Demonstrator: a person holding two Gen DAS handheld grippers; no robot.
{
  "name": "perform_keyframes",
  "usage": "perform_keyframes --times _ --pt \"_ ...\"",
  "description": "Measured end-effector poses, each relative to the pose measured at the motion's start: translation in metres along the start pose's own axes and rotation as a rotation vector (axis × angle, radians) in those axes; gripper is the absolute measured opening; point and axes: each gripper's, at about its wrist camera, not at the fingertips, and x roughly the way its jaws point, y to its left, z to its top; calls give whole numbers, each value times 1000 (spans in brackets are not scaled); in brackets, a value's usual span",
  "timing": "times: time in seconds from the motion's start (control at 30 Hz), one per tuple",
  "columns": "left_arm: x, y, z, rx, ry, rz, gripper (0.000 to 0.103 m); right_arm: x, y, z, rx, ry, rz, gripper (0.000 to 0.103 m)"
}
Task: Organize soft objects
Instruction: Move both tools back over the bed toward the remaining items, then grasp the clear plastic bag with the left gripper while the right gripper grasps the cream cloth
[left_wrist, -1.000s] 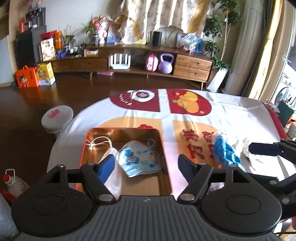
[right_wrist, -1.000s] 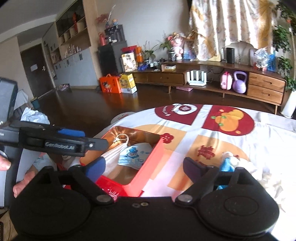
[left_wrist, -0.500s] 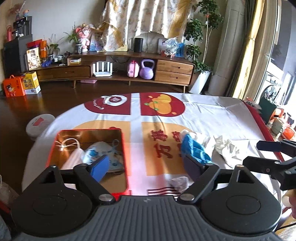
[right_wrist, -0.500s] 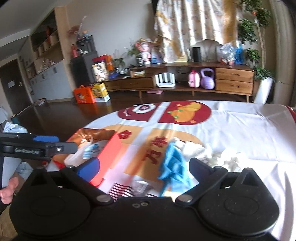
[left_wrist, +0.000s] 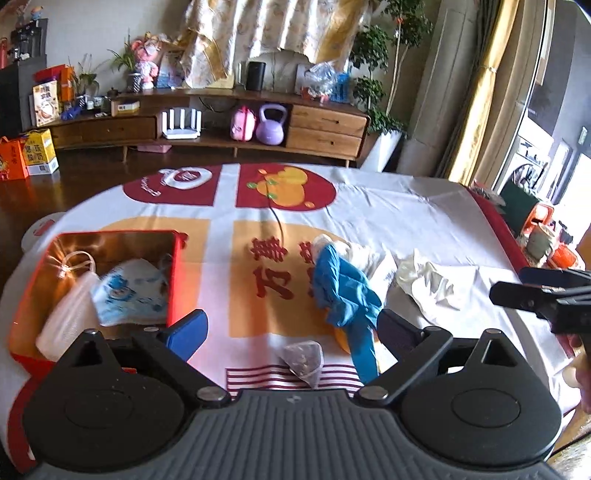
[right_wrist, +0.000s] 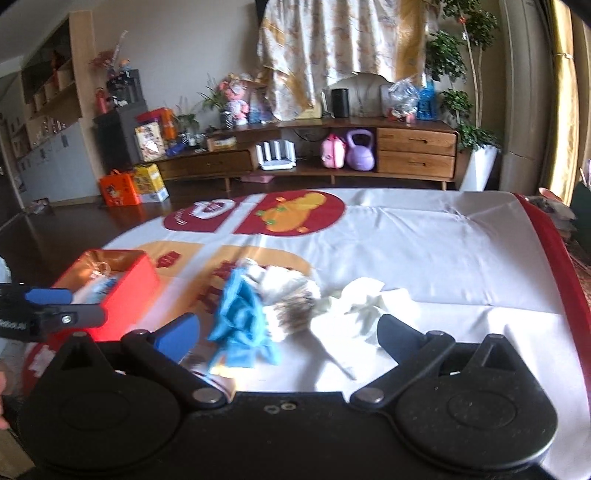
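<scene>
red tin box (left_wrist: 177, 273): left on bench (left_wrist: 424, 210), open, already holds white and printed face masks (left_wrist: 129, 288).
left tongs (left_wrist: 291, 326): jaws just been opening, now wide, nothing between pads; small clear pouch (left_wrist: 304, 356) just ahead.
blue rubber glove (left_wrist: 343, 288): mid-bench, crumpled, touching white cloth bundle (right_wrist: 288, 295).
cream glove (right_wrist: 364, 306): right of the pile.
right tongs (right_wrist: 288, 334): wide, empty, over the pile.
tip: pinch one item at its bunched middle, lift clear before heading for the box.
</scene>
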Motion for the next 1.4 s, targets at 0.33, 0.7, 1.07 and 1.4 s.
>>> perform_keyframes --times 0.33,0.7,1.07,1.4 --pt "50 -18 -16 60 85 35 99 55 -44 -7 25 71 -70 102" --pt "93 -14 -35 59 142 68 99 107 -53 -7 -22 143 -75 102" --pt "115 -17 -42 98 161 95 98 142 -69 -11 30 189 -100 102" --pt "117 -20 -44 143 153 95 65 148 -71 -13 39 197 -85 68"
